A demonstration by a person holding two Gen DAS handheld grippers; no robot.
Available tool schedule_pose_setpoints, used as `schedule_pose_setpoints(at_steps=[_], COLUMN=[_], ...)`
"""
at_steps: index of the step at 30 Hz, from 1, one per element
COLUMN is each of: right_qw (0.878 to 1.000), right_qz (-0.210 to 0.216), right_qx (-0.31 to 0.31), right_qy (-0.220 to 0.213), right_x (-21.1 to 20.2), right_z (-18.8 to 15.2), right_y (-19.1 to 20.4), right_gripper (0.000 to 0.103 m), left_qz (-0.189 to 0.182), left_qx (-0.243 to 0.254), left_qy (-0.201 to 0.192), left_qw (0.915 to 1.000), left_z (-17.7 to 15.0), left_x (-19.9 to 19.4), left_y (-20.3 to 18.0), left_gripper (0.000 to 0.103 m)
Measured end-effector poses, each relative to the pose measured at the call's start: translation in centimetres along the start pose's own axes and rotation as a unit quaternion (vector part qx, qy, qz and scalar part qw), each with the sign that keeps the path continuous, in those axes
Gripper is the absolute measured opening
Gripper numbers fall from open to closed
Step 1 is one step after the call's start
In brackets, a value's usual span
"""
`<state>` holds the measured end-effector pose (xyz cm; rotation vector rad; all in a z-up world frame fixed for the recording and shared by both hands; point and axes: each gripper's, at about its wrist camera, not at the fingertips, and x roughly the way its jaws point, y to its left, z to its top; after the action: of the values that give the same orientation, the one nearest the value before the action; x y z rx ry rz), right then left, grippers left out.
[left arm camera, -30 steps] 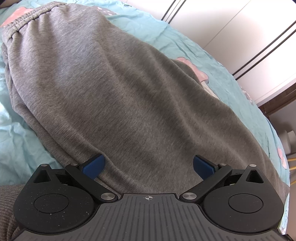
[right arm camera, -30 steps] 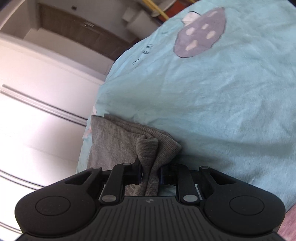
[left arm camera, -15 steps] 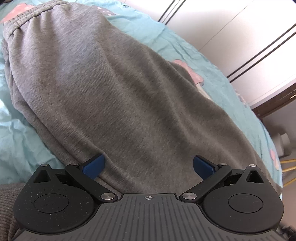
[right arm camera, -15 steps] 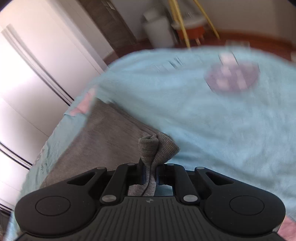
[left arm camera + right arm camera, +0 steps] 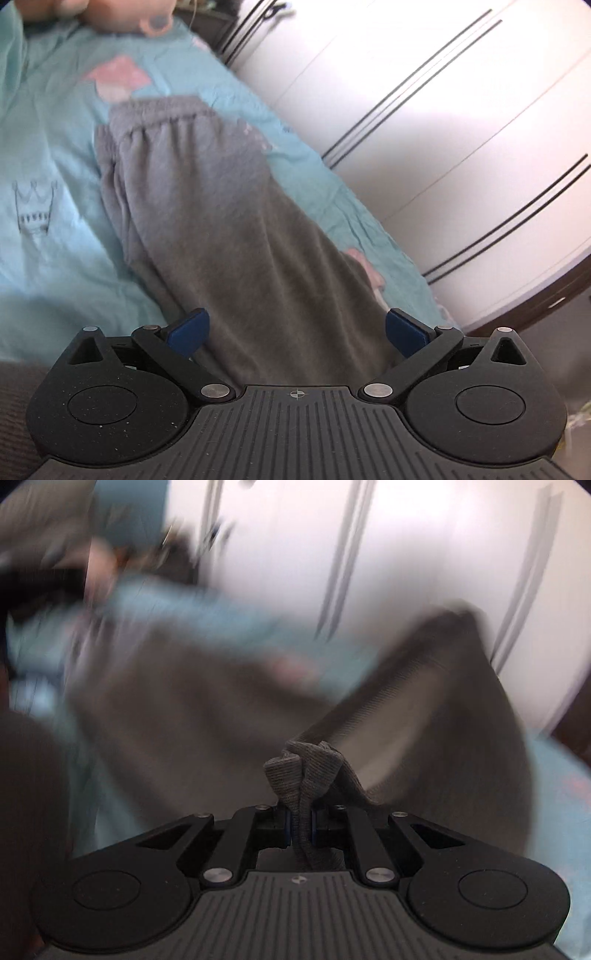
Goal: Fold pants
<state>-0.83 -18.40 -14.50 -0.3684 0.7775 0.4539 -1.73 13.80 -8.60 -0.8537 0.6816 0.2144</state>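
Grey pants (image 5: pixel 229 236) lie lengthwise on the bed (image 5: pixel 48 177). The right tool (image 5: pixel 301 825) grips a bunched cuff, lifting it; the left tool (image 5: pixel 295 328) hovers agape. Next, likely: carry the cuff to the waistband (image 5: pixel 159 114).

I see my left gripper (image 5: pixel 297 334) spread wide over grey sweatpants (image 5: pixel 229 236) lying on the turquoise bedsheet (image 5: pixel 48 166).
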Motion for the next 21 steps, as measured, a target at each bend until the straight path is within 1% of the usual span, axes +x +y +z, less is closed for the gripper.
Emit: schedule_pose_setpoints(at_steps=[1, 2, 3, 5, 6, 7, 9, 10, 11, 12, 13, 14, 15, 16, 17, 18, 19, 20, 21], right_qw=[1.0, 0.999, 0.999, 1.0, 0.999, 0.998, 0.994, 0.992, 0.992, 0.993, 0.994, 0.993, 0.99, 0.983, 0.968, 0.947, 0.921, 0.888, 0.854], right_qz=[-0.003, -0.029, -0.037, -0.021, -0.015, -0.015, -0.026, -0.029, -0.024, -0.008, 0.014, 0.027, 0.038, 0.061, 0.081, 0.09, 0.09, 0.081, 0.072], right_qx=[-0.005, -0.022, -0.03, 0.021, 0.047, 0.067, 0.099, 0.111, 0.115, 0.112, 0.11, 0.117, 0.135, 0.176, 0.237, 0.305, 0.37, 0.442, 0.502], right_qy=[0.025, 0.008, 0.01, 0.011, 0.004, -0.007, -0.039, -0.051, -0.05, -0.026, 0.009, 0.015, -0.002, -0.012, -0.027, -0.051, -0.078, -0.102, -0.113], right_x=[1.8, 1.9, 1.6, 0.6, -0.1, -0.6, -1.7, -1.9, -1.7, -0.8, 0.3, 0.3, -0.6, -1.6, -2.7, -4.0, -5.2, -6.3, -7.2], right_z=[-1.1, -1.6, -1.3, -0.5, -0.2, 0.1, 0.4, 0.3, 0.2, 0.7, 0.5, 0.0, -0.3, -0.6, -1.1, -2.0, -3.1, -4.5, -5.9], right_y=[1.2, 2.2, 2.6, 1.3, 1.0, 0.2, -0.1, 0.0, 0.6, 1.2, 1.0, 1.0, 0.4, -0.7, -2.4, -4.3, -6.3, -8.2, -9.8], right_gripper=[0.01, 0.01, 0.01, 0.01, 0.01, 0.01, 0.01, 0.013, 0.02, 0.035, 0.038, 0.041, 0.042, 0.051, 0.067, 0.081, 0.088, 0.094, 0.095], left_qz=[0.001, 0.004, 0.005, 0.01, 0.015, 0.019, 0.022, 0.021, 0.018, 0.016, 0.014, 0.012, 0.009, 0.006, 0.0, -0.011, -0.026, -0.041, -0.058], left_qx=[-0.004, -0.004, -0.001, 0.006, 0.009, 0.011, 0.011, 0.008, 0.004, 0.0, -0.003, -0.002, 0.004, 0.016, 0.037, 0.062, 0.087, 0.116, 0.146], left_qy=[0.005, 0.008, 0.009, 0.017, 0.026, 0.035, 0.044, 0.045, 0.044, 0.046, 0.05, 0.057, 0.063, 0.068, 0.076, 0.088, 0.107, 0.127, 0.15], left_qw=[1.0, 1.0, 0.9999, 0.9998, 0.9995, 0.9991, 0.9987, 0.9987, 0.9988, 0.9988, 0.9987, 0.9983, 0.9979, 0.9975, 0.9964, 0.9942, 0.9901, 0.9842, 0.9762], left_z=[0.0, 0.0, -0.1, -0.1, -0.2, -0.4, -0.5, -0.5, -0.4, -0.3, -0.3, -0.3, -0.4, -0.6, -0.8, -1.2, -1.9, -2.6, -3.4], left_x=[0.2, 0.5, 0.7, 1.9, 2.6, 3.1, 3.7, 3.9, 4.0, 4.2, 4.3, 4.5, 4.5, 4.6, 4.7, 4.8, 5.0, 5.3, 5.7], left_y=[0.1, 0.2, 0.1, -0.2, -0.5, -0.5, -0.3, -0.1, 0.1, 0.3, 0.4, 0.4, 0.3, -0.1, -0.8, -1.7, -2.7, -3.9, -5.2], left_gripper=[0.103, 0.103, 0.103, 0.103, 0.103, 0.103, 0.103, 0.103, 0.103, 0.103, 0.103, 0.103, 0.103, 0.103, 0.103, 0.103, 0.103, 0.103, 0.103])
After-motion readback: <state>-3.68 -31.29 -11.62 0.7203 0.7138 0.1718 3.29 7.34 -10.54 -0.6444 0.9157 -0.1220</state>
